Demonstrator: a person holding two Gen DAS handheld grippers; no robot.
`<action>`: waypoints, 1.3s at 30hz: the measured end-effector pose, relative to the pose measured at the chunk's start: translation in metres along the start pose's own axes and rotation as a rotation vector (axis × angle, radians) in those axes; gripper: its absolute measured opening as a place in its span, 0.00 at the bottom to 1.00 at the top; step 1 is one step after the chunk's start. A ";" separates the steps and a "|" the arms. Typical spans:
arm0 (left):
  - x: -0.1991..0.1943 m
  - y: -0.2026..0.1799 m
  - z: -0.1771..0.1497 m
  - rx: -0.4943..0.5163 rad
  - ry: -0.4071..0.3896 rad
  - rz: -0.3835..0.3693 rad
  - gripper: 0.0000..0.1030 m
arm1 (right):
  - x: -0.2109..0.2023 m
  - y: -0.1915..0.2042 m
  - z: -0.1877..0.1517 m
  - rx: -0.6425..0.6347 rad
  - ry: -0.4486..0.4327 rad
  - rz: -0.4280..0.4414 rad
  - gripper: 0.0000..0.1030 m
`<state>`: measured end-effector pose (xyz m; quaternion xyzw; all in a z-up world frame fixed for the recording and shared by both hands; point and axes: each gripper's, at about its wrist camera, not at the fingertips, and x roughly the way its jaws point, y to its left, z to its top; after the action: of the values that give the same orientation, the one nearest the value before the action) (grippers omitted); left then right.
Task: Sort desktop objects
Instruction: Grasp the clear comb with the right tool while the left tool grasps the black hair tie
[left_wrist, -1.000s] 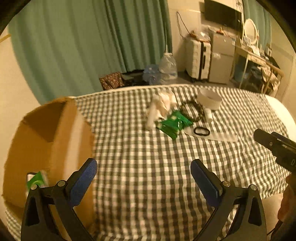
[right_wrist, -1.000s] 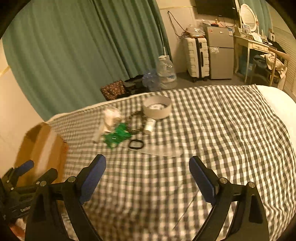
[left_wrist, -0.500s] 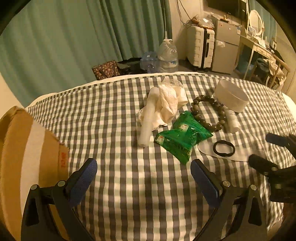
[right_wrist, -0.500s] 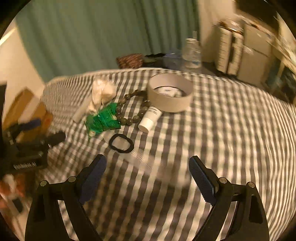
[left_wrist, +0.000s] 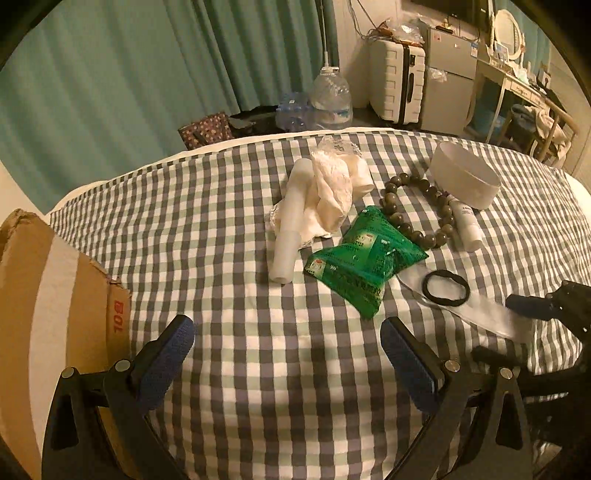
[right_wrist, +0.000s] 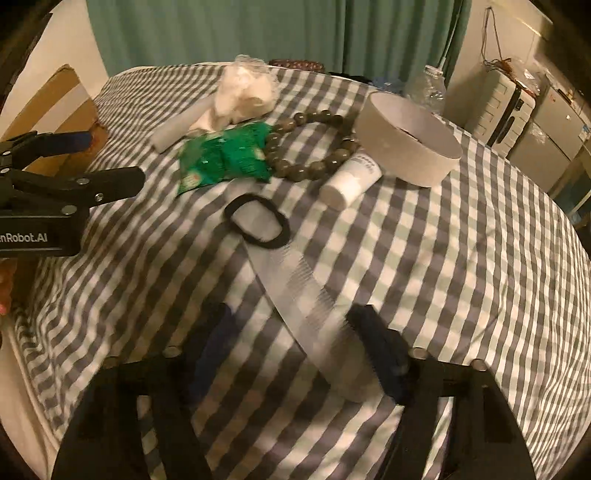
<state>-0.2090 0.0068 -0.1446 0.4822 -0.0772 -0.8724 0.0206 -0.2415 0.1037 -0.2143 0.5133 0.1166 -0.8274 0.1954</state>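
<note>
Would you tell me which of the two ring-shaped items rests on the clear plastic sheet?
The black hair tie; the bead bracelet lies on the checked cloth beside the green packet.

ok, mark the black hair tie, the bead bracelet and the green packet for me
black hair tie (right_wrist: 257, 220): right wrist view, point on the near side of the band.
bead bracelet (left_wrist: 391, 199): left wrist view, point on a bead at its left side.
green packet (left_wrist: 364, 260): left wrist view, point on the wrapper's middle.

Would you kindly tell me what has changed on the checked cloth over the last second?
Both tongs dropped in toward the clutter. The right tongs rolled and are closing astride the clear plastic sheet, not yet pressing it. The left tongs stay open and empty. The green packet, black hair tie and bead bracelet lie unmoved.
</note>
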 end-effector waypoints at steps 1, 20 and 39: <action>-0.002 0.001 -0.001 -0.002 0.003 0.003 1.00 | -0.003 0.000 0.000 0.017 0.004 -0.008 0.49; -0.010 -0.021 -0.004 0.021 0.035 -0.004 1.00 | -0.013 -0.007 -0.008 0.148 0.071 0.062 0.24; -0.029 -0.034 -0.016 0.058 0.025 0.019 1.00 | -0.025 0.020 -0.044 0.038 0.154 -0.133 0.42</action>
<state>-0.1784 0.0415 -0.1342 0.4926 -0.1070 -0.8635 0.0159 -0.1875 0.1080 -0.2110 0.5702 0.1493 -0.7987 0.1209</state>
